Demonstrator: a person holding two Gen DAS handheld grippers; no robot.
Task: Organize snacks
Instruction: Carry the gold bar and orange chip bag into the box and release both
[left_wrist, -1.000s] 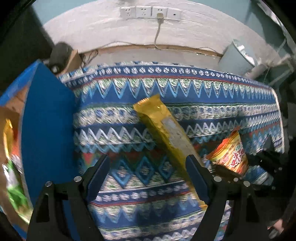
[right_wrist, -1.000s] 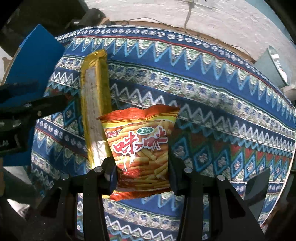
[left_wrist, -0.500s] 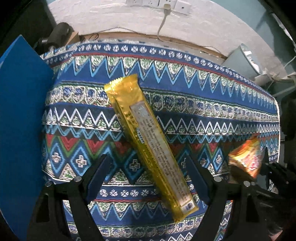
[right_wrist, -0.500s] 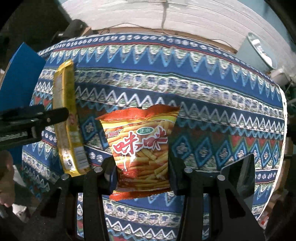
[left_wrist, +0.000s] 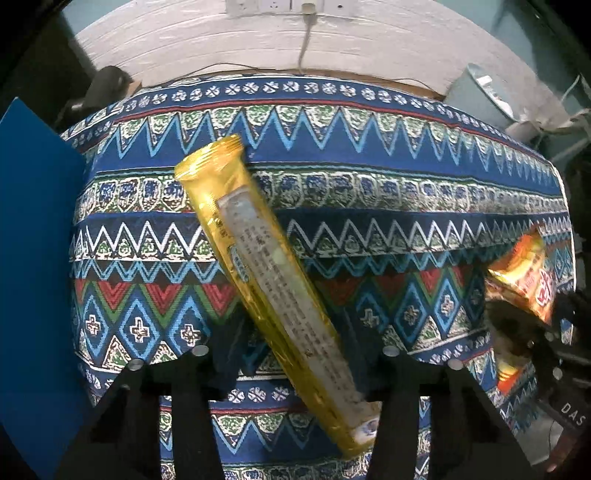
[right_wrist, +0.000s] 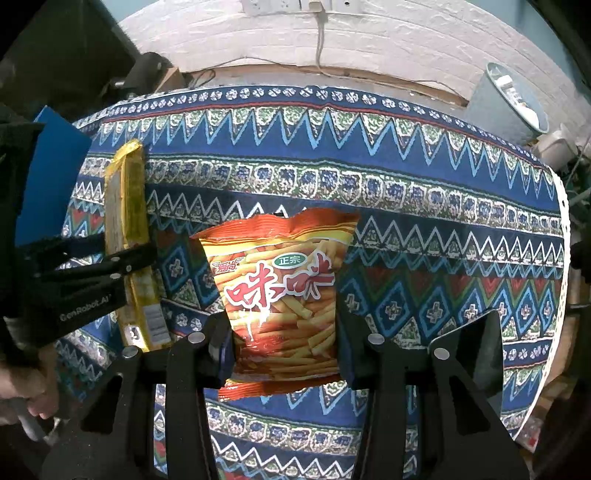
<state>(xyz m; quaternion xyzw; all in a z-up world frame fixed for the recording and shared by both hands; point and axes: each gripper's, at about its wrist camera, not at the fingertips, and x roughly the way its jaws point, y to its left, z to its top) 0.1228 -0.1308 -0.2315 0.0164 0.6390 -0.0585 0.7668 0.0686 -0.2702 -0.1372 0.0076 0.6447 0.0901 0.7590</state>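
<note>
A long gold wrapped snack bar (left_wrist: 269, 284) lies slanted on the patterned tablecloth (left_wrist: 388, 221). My left gripper (left_wrist: 295, 354) is open with a finger on each side of the bar's lower half. The bar also shows in the right wrist view (right_wrist: 129, 240), with the left gripper (right_wrist: 122, 266) across it. My right gripper (right_wrist: 284, 350) is shut on an orange bag of fry-shaped chips (right_wrist: 284, 288) and holds it upright above the cloth. The bag shows at the right edge of the left wrist view (left_wrist: 524, 280).
A blue box wall (left_wrist: 33, 258) stands at the left, also seen in the right wrist view (right_wrist: 48, 177). A grey bin (right_wrist: 506, 99) stands beyond the table's far right corner. A white wall with sockets (left_wrist: 280, 5) is behind.
My left gripper has moved right and down around the gold bar, fingers now straddling it. The right gripper still holds the chip bag and has shifted right.
</note>
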